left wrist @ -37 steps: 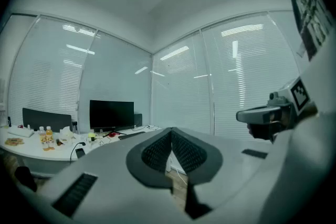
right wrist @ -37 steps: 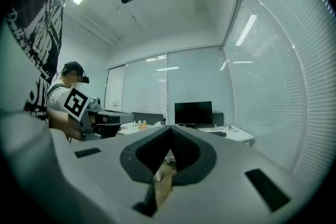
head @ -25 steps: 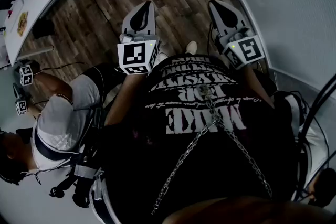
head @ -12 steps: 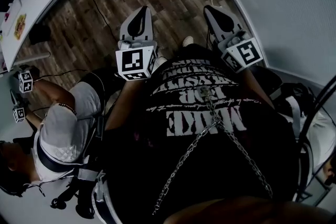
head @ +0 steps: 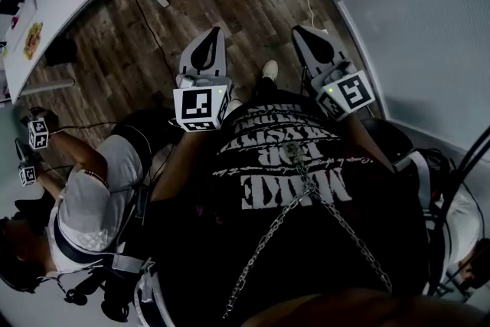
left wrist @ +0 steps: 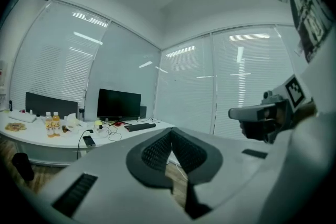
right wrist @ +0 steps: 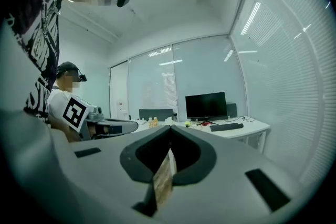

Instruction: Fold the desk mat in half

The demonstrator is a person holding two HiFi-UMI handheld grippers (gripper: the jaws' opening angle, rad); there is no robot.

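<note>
Left gripper [head: 204,50] and right gripper [head: 314,44] have drifted; both jaws pressed together, empty; mat unseen; arriving closed could shove it.

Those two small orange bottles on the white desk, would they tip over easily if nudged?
Probably: the bottles stand upright, tall and narrow. They look mostly full, so perhaps steadier than empty ones. Once down, they would likely roll.

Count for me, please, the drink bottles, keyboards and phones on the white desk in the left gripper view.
Drink bottles: 2
Keyboard: 1
Phone: 1
Total: 4
</note>
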